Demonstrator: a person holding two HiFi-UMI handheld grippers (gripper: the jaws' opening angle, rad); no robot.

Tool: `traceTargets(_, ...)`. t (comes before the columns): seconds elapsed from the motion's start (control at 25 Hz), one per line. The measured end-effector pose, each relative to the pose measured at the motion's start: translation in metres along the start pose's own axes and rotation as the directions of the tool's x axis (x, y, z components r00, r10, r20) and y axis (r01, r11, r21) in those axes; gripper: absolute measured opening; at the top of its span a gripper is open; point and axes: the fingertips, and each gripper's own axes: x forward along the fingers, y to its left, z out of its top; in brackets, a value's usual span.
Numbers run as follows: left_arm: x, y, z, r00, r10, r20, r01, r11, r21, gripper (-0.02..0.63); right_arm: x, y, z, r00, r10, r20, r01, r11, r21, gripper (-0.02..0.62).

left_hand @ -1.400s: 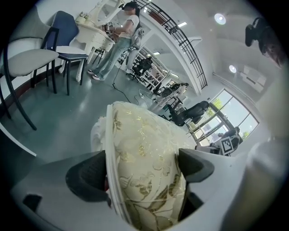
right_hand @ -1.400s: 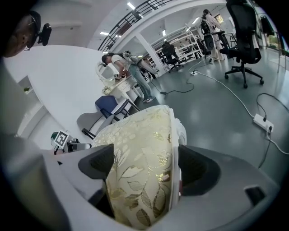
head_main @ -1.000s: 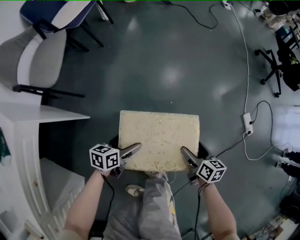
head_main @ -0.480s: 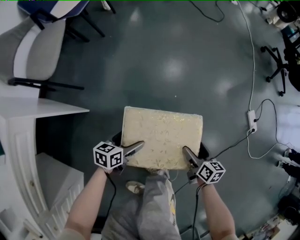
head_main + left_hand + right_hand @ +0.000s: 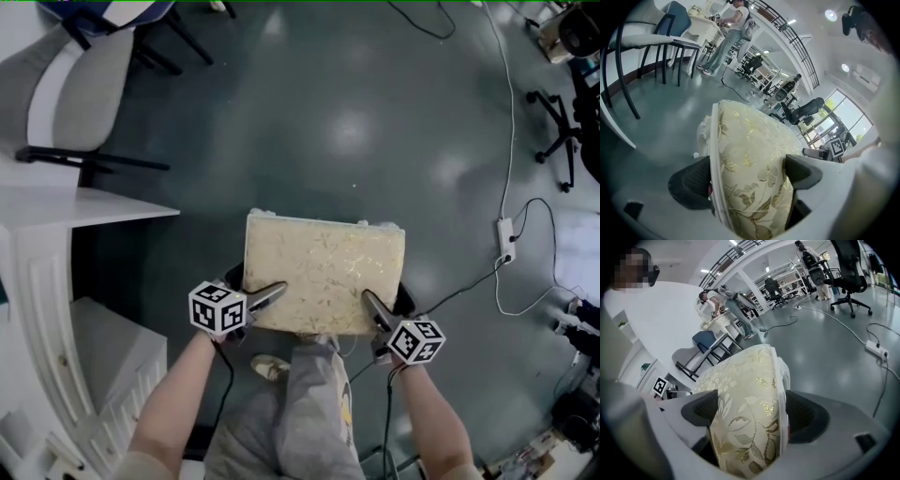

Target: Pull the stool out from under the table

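The stool [image 5: 323, 267] stands on the open floor [image 5: 375, 122] directly ahead of both sets of jaws. It is clear of the white worktop [image 5: 84, 214], which lies off to the outer side of the left gripper [image 5: 269, 296], so the pull looks essentially done.

The left gripper's jaws are clamped across the near left edge of the seat, one pad on the gold-patterned cushion and one underneath. The right gripper [image 5: 373, 309] grips the near right edge the same way, with the cushion filling the gap between its jaws.

The padding looks soft and should give under the pads, and the shiny fabric may slip. A deep bite reaching the stiff white seat board under the cushion seems the safest hold. Gripping both near corners should keep this bulky, probably moderately heavy stool level.
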Motion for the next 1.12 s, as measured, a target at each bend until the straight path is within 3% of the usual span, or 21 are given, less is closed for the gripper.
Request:
traceTargets(0.24,-0.001,0.002,-0.003,1.0,0.027,-0.001,-0.027,0.999,-0.022,0.5,-0.001,-0.002,-0.004,0.999,-0.033,-0.035,0.034,0.999,0.03,0.463)
traceTargets(0.36,-0.01,0.005,-0.004,0.996,0.089,0.02,-0.088,0.996,-0.035,0.5,-0.003,-0.001,-0.006,0.995,-0.072,-0.07,0.076,0.996,0.05,0.463)
traceTargets(0.44,-0.012,0.001,-0.006,0.991,0.129,0.037,-0.129,0.991,-0.021,0.499,-0.006,0.0,-0.003,0.991,-0.113,-0.078,0.113,0.994,0.007,0.46)
traceTargets(0.56,-0.016,-0.004,-0.013,0.986,0.164,0.037,-0.164,0.986,0.004,0.497,-0.01,0.002,0.001,0.981,-0.178,-0.078,0.173,0.983,-0.069,0.394)
traceTargets(0.72,-0.029,-0.008,-0.023,0.98,0.196,0.03,-0.196,0.981,0.004,0.474,-0.015,0.0,0.004,0.969,-0.23,-0.091,0.226,0.973,-0.054,0.33)
traceTargets(0.76,-0.033,-0.009,-0.025,0.978,0.208,0.028,-0.208,0.978,0.0,0.455,-0.02,-0.001,0.007,0.967,-0.24,-0.082,0.237,0.97,-0.051,0.298)
traceTargets(0.84,-0.041,-0.009,-0.027,0.971,0.237,0.024,-0.237,0.972,-0.002,0.299,-0.03,0.001,0.017,0.966,-0.254,-0.057,0.25,0.966,-0.064,0.218)
traceTargets(0.88,-0.044,-0.01,-0.027,0.969,0.244,0.025,-0.245,0.97,0.001,0.265,-0.034,0.004,0.021,0.967,-0.252,-0.049,0.248,0.966,-0.075,0.204)
traceTargets(0.96,-0.051,-0.014,-0.024,0.967,0.251,0.039,-0.251,0.968,0.007,0.261,-0.039,0.015,0.026,0.974,-0.223,-0.044,0.219,0.973,-0.079,0.165)
traceTargets(1.04,-0.06,-0.018,-0.017,0.961,0.269,0.068,-0.27,0.963,0.017,0.207,-0.042,0.032,0.03,0.985,-0.169,-0.047,0.165,0.984,-0.071,0.07)
traceTargets(1.12,-0.07,-0.022,-0.007,0.953,0.288,0.1,-0.29,0.957,0.015,0.183,-0.044,0.052,0.033,0.992,-0.119,-0.052,0.114,0.989,-0.091,0.043)
